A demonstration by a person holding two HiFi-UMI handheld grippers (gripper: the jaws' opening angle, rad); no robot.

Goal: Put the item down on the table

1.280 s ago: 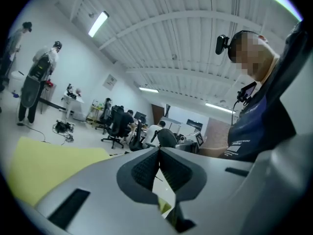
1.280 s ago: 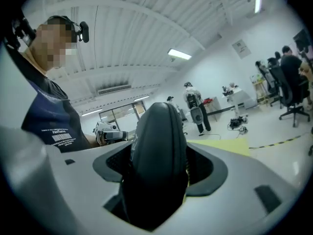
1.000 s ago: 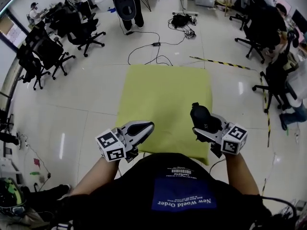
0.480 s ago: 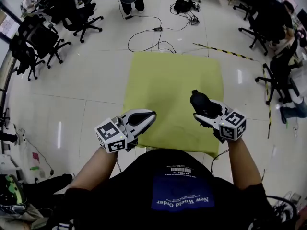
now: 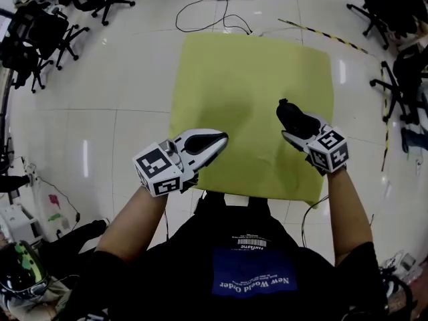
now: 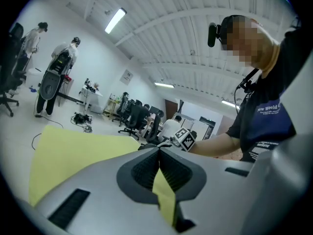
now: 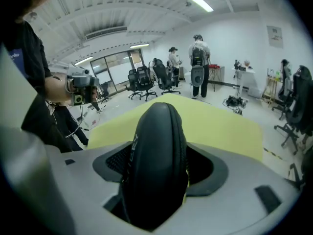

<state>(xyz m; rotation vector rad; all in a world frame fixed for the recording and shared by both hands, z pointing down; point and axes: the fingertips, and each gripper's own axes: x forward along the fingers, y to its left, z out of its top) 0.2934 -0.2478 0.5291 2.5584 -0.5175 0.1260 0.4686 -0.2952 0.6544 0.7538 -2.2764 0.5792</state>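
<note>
Pinching the left gripper tight on nothing, over the near edge of the yellow-green table. Clasping a black case in the right gripper, jaws spread wide against its sides, above the table's near right part. Showing a smooth domed shell with a seam along its ridge; lettering too faint for reading, lower end lying hidden between the jaws.
</note>
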